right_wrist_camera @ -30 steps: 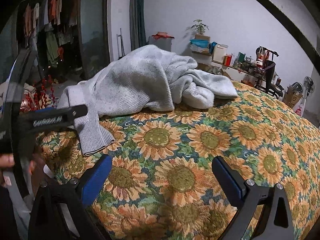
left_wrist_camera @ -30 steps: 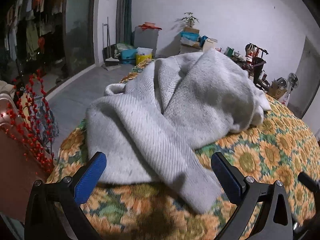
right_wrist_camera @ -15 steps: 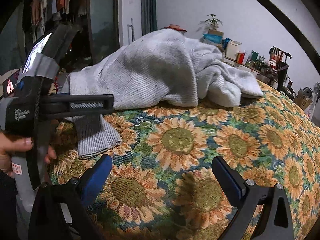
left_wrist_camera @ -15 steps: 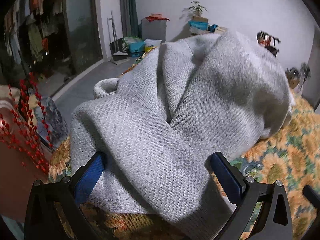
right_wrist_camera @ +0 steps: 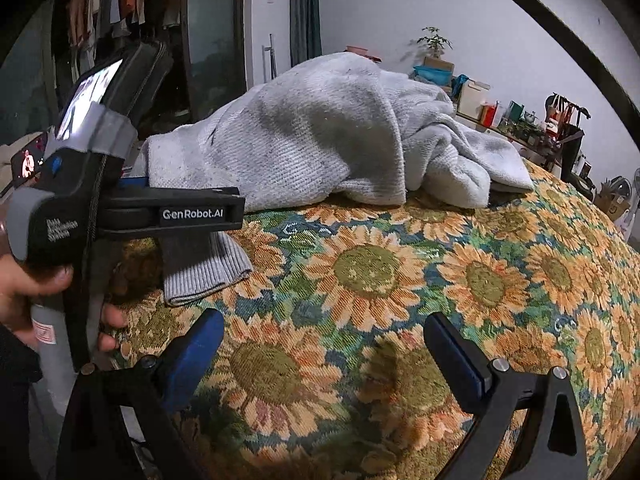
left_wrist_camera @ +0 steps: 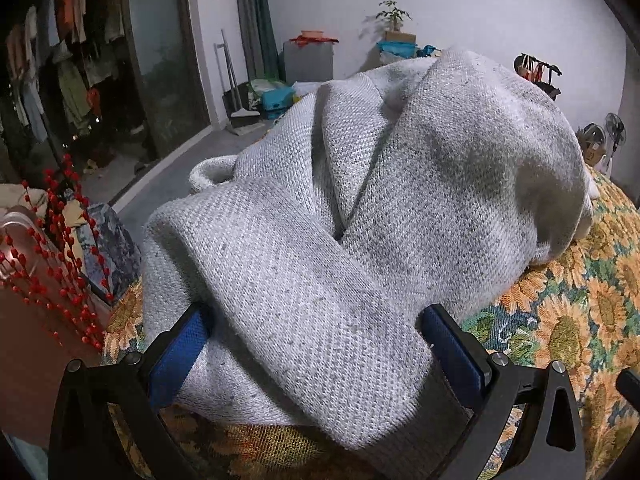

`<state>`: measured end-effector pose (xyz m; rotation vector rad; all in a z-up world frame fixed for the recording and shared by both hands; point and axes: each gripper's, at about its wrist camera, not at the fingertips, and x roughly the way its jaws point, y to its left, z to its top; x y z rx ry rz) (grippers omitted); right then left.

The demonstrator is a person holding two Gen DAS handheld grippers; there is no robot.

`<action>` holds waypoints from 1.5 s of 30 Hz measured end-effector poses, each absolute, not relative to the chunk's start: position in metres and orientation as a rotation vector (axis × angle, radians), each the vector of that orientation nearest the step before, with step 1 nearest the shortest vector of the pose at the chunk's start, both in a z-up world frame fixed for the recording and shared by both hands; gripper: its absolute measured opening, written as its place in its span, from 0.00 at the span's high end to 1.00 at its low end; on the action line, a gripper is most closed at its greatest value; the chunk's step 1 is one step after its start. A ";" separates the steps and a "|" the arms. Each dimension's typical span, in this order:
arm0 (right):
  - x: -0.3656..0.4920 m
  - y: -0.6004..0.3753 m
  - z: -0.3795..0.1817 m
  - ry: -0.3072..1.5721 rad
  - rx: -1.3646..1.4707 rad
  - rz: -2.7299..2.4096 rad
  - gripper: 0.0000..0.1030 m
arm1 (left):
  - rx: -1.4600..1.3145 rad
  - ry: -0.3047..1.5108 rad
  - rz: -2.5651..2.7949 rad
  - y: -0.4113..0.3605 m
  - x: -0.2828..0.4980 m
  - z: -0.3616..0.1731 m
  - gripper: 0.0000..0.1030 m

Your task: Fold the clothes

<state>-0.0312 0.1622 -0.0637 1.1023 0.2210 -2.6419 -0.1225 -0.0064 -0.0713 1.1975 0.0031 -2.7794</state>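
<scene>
A grey knit sweater (left_wrist_camera: 400,180) lies crumpled on a table covered by a sunflower cloth (right_wrist_camera: 480,280). My left gripper (left_wrist_camera: 316,320) is open and pushed up against one sleeve, whose thick fold fills the gap between the blue pads (left_wrist_camera: 180,352). In the right wrist view the sweater (right_wrist_camera: 320,140) heaps at the far left, and its ribbed cuff (right_wrist_camera: 208,272) lies flat below the left gripper's finger (right_wrist_camera: 200,214). My right gripper (right_wrist_camera: 324,328) hovers open over bare cloth, short of the cuff, with nothing between its fingers.
A person's hand (right_wrist_camera: 24,292) holds the left gripper at the table's left edge. Red berry branches (left_wrist_camera: 60,240) stand just off that edge. A cluttered shelf (right_wrist_camera: 540,120) and boxes line the back wall. Bare sunflower cloth (left_wrist_camera: 580,320) stretches to the right.
My left gripper has moved forward onto the sweater, so the sleeve now sits between its open fingers. The right gripper has drifted slightly nearer the cuff.
</scene>
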 end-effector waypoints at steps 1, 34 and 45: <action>-0.030 0.164 -0.064 0.218 1.104 -2.643 0.01 | 1.188 0.007 -2.785 -0.002 -0.113 -0.071 0.00; -0.067 0.065 -0.076 0.356 1.098 -2.441 0.19 | 1.303 0.872 -2.855 -0.103 -0.067 -0.066 0.96; -0.052 0.075 -0.064 0.416 1.072 -2.546 0.72 | 1.341 0.940 -2.862 -0.099 -0.075 -0.058 0.38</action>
